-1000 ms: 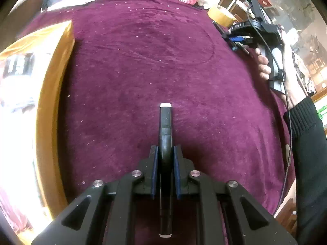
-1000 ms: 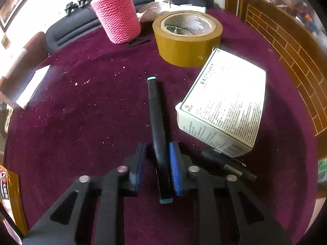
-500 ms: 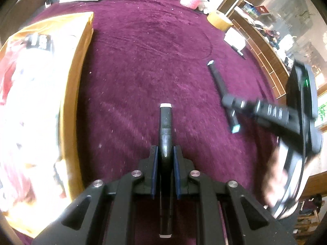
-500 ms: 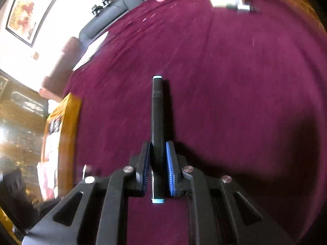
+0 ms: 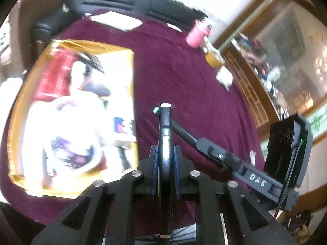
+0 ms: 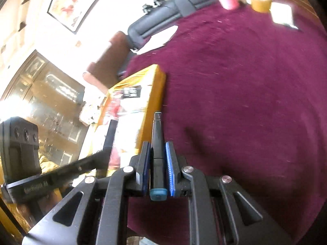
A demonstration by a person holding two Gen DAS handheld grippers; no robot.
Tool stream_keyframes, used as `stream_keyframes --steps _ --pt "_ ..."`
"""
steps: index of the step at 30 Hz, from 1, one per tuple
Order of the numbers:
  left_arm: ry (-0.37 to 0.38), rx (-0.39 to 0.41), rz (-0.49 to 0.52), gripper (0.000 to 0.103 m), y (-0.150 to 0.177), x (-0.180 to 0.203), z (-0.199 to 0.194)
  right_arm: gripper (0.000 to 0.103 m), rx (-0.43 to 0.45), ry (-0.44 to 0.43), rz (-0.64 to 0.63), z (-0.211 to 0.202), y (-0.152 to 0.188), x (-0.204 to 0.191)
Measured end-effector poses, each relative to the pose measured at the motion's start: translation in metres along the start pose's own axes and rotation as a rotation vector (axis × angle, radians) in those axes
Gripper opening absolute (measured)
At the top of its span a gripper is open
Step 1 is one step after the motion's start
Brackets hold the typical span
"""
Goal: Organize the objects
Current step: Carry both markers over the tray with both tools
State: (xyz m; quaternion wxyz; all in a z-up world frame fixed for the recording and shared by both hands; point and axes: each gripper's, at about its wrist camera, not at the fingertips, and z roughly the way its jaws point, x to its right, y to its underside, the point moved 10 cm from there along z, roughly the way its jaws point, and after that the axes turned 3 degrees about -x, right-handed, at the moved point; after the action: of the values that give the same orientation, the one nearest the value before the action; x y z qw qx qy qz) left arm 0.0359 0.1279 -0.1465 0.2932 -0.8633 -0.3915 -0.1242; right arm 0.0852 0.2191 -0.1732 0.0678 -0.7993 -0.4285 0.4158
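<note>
Between the blue-padded fingers of the left gripper (image 5: 165,163) a black marker with white end caps (image 5: 165,138) is clamped lengthwise, its far cap pointing straight ahead, presumably so that it can be laid down flat on release. Just right of it, the right gripper (image 6: 157,163) is seen reaching in, and its jaws are closed on a black marker with teal end caps (image 6: 157,140), held the same way along the fingers. Both tools are held above the dark red velvet tablecloth (image 5: 184,77). To the left of both tools lies an open golden-yellow cardboard box (image 5: 130,94) with glossy printed contents, too overexposed to identify; it is judged to be the intended destination for the two markers. Far ahead and to the right, a pink knitted bottle sleeve (image 5: 195,35), a tan tape roll (image 5: 213,60) and a white carton (image 5: 224,78) are left well apart from the tools.
</note>
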Motion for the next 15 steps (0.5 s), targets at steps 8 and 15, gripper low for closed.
stream_keyframes --steps 8,15 --pt "-0.089 0.118 -0.136 0.012 -0.063 -0.076 -0.030 0.013 0.010 -0.007 -0.103 0.027 -0.027 -0.055" --pt "-0.234 0.073 -0.150 0.012 -0.098 -0.135 -0.006 0.013 -0.013 0.074 -0.180 0.083 -0.028 -0.078"
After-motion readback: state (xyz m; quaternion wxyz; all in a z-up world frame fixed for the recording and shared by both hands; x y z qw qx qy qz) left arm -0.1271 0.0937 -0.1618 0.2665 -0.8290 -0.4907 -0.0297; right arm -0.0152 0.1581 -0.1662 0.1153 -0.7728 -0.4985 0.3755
